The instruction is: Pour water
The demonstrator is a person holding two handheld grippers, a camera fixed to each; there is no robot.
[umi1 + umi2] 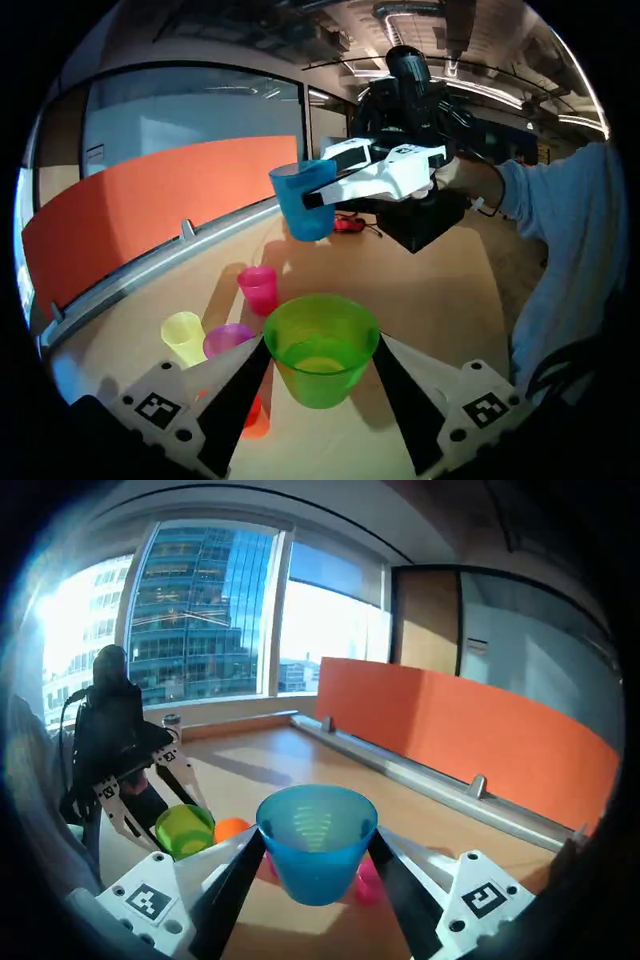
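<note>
My left gripper [322,360] is shut on a green cup [322,348] that holds a little liquid at its bottom. Beyond it, raised above the table, a blue cup [303,198] stands upright in my right gripper [320,188], held by a hand in a light sleeve. In the right gripper view, the blue cup [317,842] sits between the fingers of my right gripper [317,856], which is shut on it. Farther left there, my left gripper [164,796] holds the green cup [185,830].
On the wooden table [432,288] stand a pink cup [259,289], a yellow cup [184,337], a purple cup [226,339] and an orange cup [258,416]. An orange partition [152,200] runs along the table's far edge. A small red object [350,225] lies farther back.
</note>
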